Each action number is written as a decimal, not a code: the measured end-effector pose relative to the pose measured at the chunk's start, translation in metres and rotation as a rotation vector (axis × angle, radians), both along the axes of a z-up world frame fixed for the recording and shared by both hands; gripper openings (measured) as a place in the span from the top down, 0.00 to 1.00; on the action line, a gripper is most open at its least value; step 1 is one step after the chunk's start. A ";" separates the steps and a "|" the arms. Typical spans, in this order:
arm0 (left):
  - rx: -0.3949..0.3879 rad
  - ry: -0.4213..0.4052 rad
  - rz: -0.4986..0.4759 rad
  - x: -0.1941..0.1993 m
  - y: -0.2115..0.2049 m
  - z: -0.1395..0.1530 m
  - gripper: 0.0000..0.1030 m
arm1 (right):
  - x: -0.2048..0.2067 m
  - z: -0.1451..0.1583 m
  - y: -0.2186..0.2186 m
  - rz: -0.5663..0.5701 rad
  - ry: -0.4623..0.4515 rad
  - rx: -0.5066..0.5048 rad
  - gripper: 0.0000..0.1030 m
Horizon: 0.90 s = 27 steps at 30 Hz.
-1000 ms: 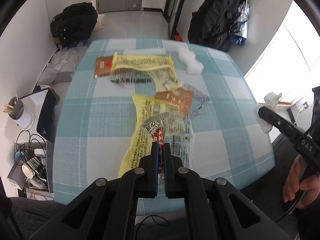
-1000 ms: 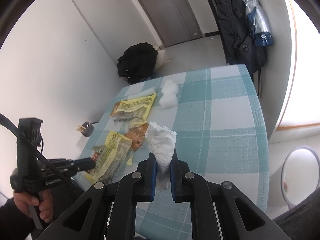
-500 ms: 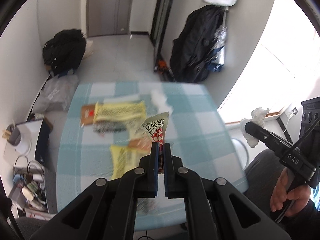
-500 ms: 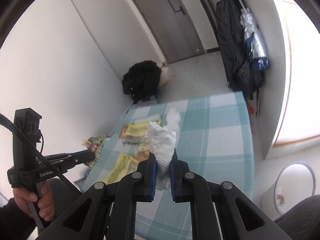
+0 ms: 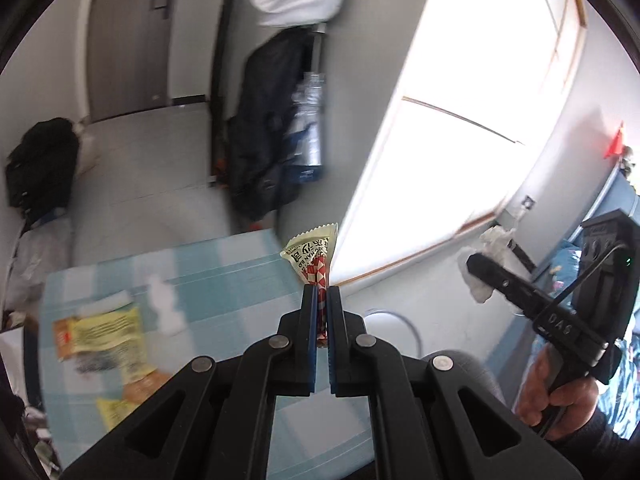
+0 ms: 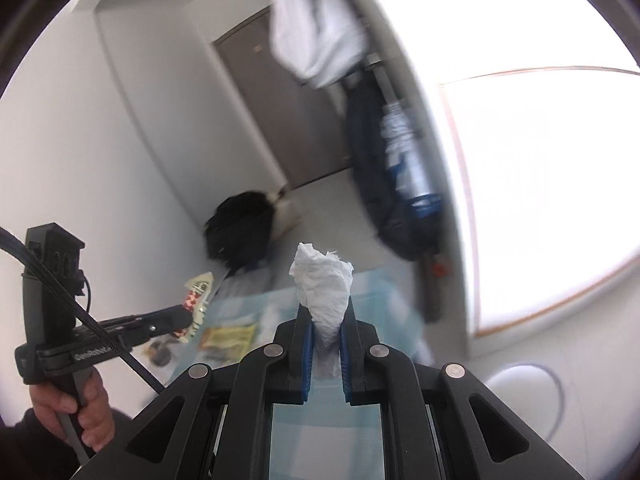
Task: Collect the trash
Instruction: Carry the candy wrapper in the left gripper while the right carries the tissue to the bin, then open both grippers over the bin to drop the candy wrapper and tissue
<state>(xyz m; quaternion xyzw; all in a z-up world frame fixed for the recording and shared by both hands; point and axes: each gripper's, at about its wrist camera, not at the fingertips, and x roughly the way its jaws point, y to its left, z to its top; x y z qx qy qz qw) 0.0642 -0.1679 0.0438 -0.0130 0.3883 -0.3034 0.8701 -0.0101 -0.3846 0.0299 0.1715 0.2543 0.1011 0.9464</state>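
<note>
Checked teal-and-white tablecloth (image 5: 240,276) below, bright window off to the right, and both hands are up in the air with a catch each. Left gripper (image 5: 322,300) is clenched on a small snack wrapper (image 5: 314,254), a cream-and-red sachet standing up out of the pads with its crimped end topmost. Right gripper (image 6: 326,320) is clamped around a crumpled white tissue (image 6: 322,284), the wad poking straight up between the blue pads. That makes 2 pieces of trash lifted clear of the table.

Now the relation that matters: a round white bin (image 6: 524,396) sits on the floor, low and to the right of the right gripper, past the table's edge. From the left wrist view the bin's rim (image 5: 394,318) peeks out just right of the left fingers, beyond the table corner. My read is that the right hand is the nearer of the 2 to that bin (the tissue should drop first), and the left has to cross further over.

More litter waits on the cloth: a yellow wrapper (image 5: 108,330) and white foam pieces (image 5: 164,304), blurred but well left of the jaws.
</note>
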 end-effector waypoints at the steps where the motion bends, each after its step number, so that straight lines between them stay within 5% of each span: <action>1: -0.007 0.005 -0.019 0.003 -0.010 0.000 0.99 | -0.003 0.000 -0.012 -0.025 0.004 0.004 0.90; 9: -0.054 0.092 -0.173 0.025 -0.103 -0.011 0.99 | -0.018 -0.025 -0.104 -0.212 0.078 0.031 0.90; 15: 0.026 0.154 -0.288 0.036 -0.175 -0.041 0.99 | -0.025 -0.069 -0.155 -0.318 0.166 0.102 0.90; 27: 0.197 0.483 -0.475 0.066 -0.269 -0.132 0.99 | -0.015 -0.182 -0.203 -0.399 0.400 0.244 0.90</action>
